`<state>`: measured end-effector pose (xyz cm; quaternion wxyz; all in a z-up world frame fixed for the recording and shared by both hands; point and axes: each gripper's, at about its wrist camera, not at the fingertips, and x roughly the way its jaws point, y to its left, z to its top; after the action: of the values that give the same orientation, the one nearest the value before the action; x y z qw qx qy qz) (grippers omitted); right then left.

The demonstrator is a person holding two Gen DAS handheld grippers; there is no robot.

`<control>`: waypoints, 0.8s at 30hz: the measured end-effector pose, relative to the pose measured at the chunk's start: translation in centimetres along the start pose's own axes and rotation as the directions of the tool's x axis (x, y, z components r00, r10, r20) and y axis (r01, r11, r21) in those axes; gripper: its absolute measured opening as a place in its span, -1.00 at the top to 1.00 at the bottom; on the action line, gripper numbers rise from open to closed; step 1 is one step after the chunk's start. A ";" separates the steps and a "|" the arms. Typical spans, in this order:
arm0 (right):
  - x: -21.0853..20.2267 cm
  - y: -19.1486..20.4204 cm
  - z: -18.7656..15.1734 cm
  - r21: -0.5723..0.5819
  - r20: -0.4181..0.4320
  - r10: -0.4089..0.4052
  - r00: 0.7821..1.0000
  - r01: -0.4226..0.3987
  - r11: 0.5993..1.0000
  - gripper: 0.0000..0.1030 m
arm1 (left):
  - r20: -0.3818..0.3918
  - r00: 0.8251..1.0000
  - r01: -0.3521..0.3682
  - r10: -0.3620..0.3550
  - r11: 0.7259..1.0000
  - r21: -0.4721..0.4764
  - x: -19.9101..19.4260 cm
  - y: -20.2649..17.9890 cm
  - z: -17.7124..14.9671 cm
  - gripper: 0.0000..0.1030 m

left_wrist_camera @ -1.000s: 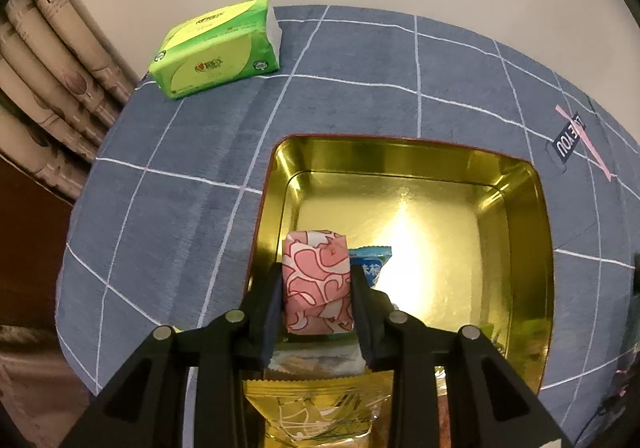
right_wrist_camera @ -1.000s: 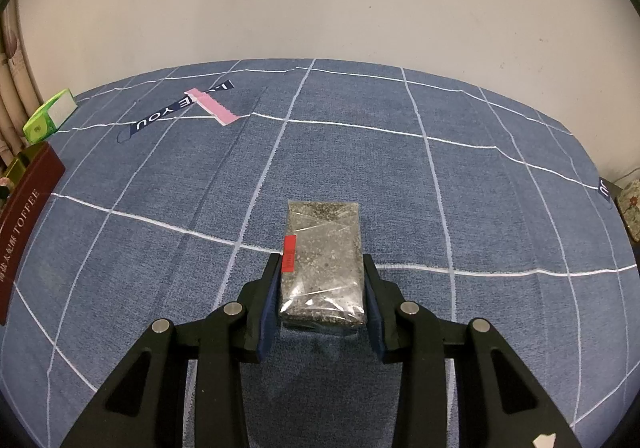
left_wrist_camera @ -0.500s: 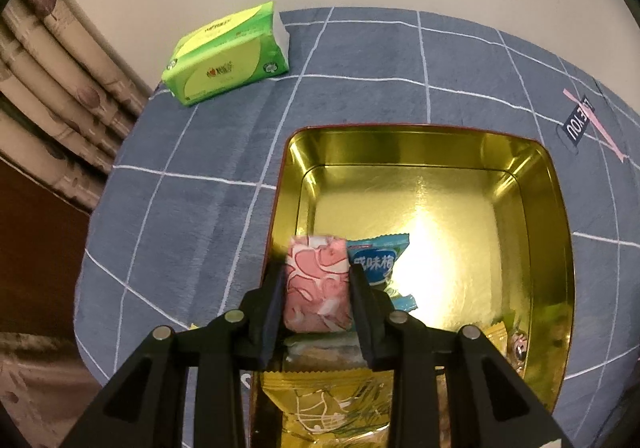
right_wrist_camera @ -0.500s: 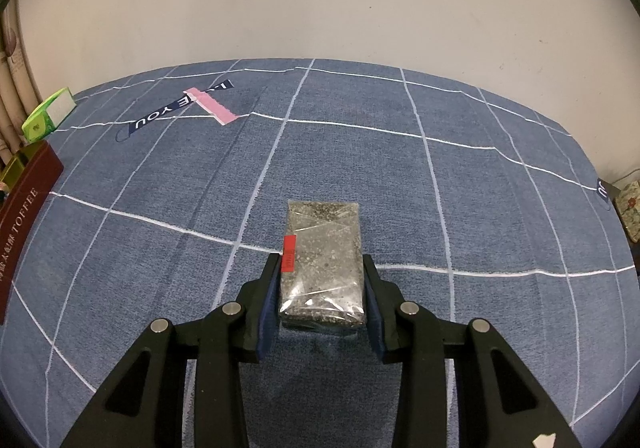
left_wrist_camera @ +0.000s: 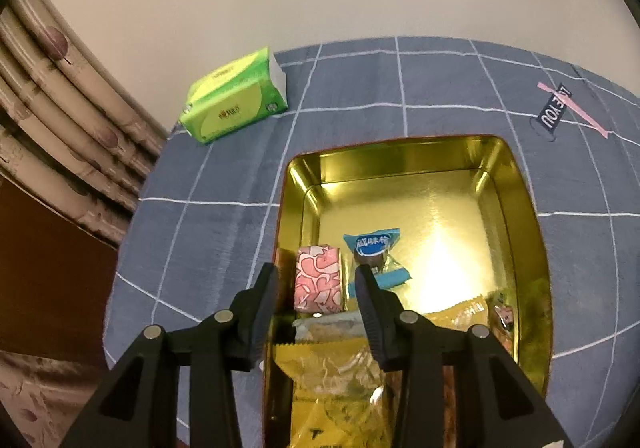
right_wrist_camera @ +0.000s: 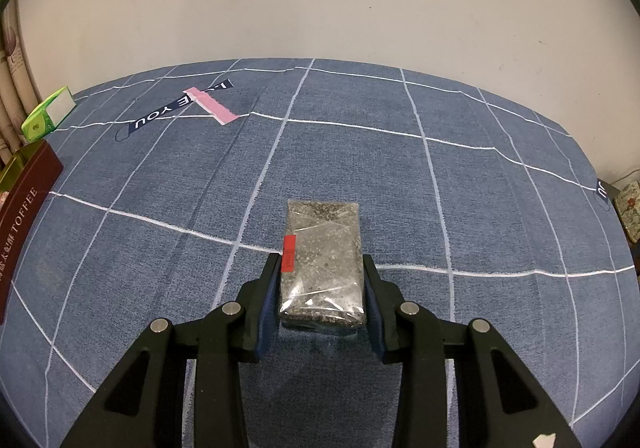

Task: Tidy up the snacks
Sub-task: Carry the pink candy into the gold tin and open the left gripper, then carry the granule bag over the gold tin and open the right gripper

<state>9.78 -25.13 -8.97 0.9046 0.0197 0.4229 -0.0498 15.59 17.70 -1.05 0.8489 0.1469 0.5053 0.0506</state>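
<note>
Left gripper [left_wrist_camera: 316,280] jaws opening around pink snack [left_wrist_camera: 319,278] at tin's [left_wrist_camera: 524,208] 7 o'clock; right gripper [right_wrist_camera: 322,280] clamps grey packet [right_wrist_camera: 323,268], which could slip.

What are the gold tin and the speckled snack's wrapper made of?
Gold tin: likely sheet metal, glossy gold finish; it mirrors the light sharply.
Speckled snack bar: wrapper looks like clear plastic film; contents show through, with shiny creases.

A gold tin [left_wrist_camera: 520,184] with a maroon outer wall holds a pink-and-white swirled packet [left_wrist_camera: 318,278], a blue wrapper [left_wrist_camera: 374,246] and yellow packets [left_wrist_camera: 332,368]. The worktop cloth [right_wrist_camera: 360,152] is blue with white grid lines. A tissue pack [left_wrist_camera: 236,98] is lime green. The clear bag [right_wrist_camera: 322,264] shows grey speckles and a red label.
</note>
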 end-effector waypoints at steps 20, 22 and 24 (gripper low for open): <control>0.1 0.0 0.1 0.006 -0.007 0.000 1.000 0.000 1.000 0.32 | 0.082 0.997 0.000 0.013 0.987 -0.160 -6.4 1.9 -7.1 0.14; 0.1 0.1 0.2 0.006 -0.014 -0.006 1.000 0.006 1.000 0.33 | 0.075 0.997 0.004 0.009 0.983 -0.185 -6.3 2.5 -7.7 0.14; 0.1 0.2 0.4 0.011 -0.024 -0.011 1.000 0.011 1.000 0.35 | 0.071 0.997 0.013 0.003 0.976 -0.218 -6.3 3.5 -8.4 0.14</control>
<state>10.18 -24.95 -8.85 0.8990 0.0232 0.4336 -0.0568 5.38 21.21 1.59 0.8775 0.0530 0.4665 0.0983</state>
